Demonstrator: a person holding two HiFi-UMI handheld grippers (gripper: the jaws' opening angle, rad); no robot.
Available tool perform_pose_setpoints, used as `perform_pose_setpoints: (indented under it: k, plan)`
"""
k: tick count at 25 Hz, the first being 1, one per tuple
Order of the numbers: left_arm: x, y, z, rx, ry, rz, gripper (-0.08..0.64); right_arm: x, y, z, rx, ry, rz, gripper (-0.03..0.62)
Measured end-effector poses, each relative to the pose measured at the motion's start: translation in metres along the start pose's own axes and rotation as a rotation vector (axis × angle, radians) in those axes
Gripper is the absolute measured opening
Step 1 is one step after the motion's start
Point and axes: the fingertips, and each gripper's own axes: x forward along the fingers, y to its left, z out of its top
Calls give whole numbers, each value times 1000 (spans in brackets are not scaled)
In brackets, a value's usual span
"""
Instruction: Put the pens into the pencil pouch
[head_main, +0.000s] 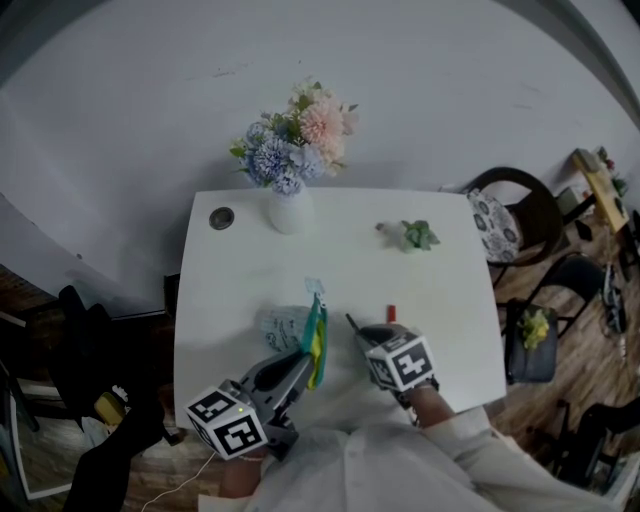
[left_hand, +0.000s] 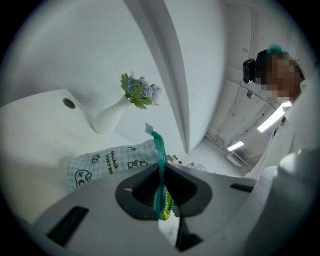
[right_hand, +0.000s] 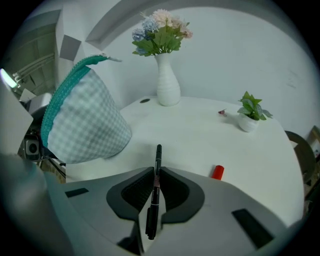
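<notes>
Black pen (right_hand: 155, 190) clamped, right gripper view only

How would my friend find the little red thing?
Start at the white table with the flower vase at its far edge. Just beyond the right gripper lies a short red thing. It is bright red and stubby, while the pen in that gripper is long and black.

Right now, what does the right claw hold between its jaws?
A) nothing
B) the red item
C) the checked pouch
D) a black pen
D: in the right gripper view the right claw is shut on a black pen, while the red item lies apart on the table.
</notes>
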Motion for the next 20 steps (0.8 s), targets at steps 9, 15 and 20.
perform_pose_setpoints:
  k: [9,15,20]
  plan:
    - [0,-2,-3,11,5,10,34,-55,10,54,0,-381,39,43]
    - [2,-3,-2,13,10,10,34,-104,22,88,-28,-612,49,41]
    - [1,-2,1,7,3,13,34,-144,34,114,-93,-782,57,43]
